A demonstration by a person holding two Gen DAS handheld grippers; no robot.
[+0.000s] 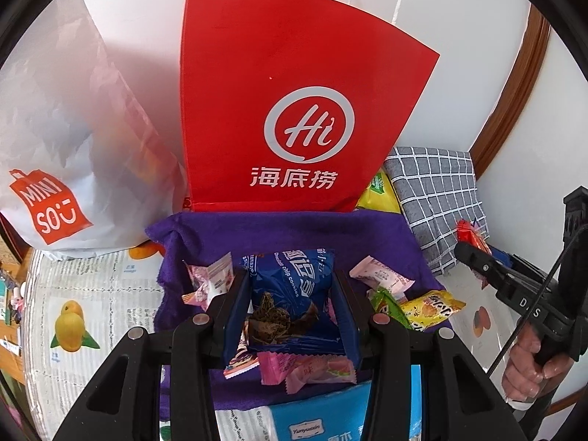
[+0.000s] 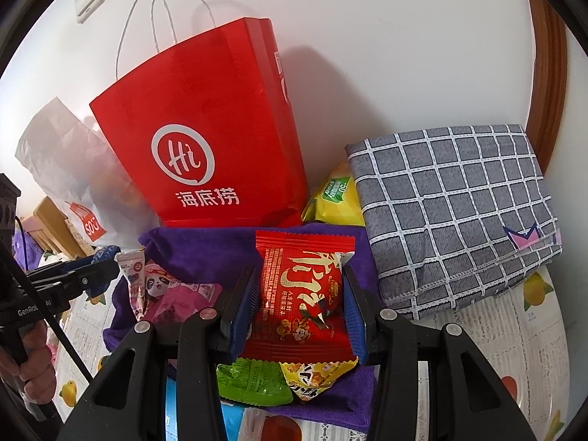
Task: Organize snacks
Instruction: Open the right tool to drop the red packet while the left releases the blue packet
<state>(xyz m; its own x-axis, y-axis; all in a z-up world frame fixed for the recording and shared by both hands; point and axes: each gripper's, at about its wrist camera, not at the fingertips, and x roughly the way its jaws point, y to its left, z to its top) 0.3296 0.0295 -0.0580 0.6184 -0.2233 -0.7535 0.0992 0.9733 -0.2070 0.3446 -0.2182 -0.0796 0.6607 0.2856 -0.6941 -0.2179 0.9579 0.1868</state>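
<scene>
behind the snacks, red bag

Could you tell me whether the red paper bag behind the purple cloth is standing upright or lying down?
Upright. The red paper bag stands on its base behind the purple cloth, against the wall, its white cord handles rising above the top edge.

Yellow-green packet half hidden — tucked behind the checked cloth.

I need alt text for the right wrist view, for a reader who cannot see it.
The right gripper is shut on a red snack packet above a purple cloth strewn with other snacks. Behind stand a red paper bag and a grey checked cloth bag.
</scene>
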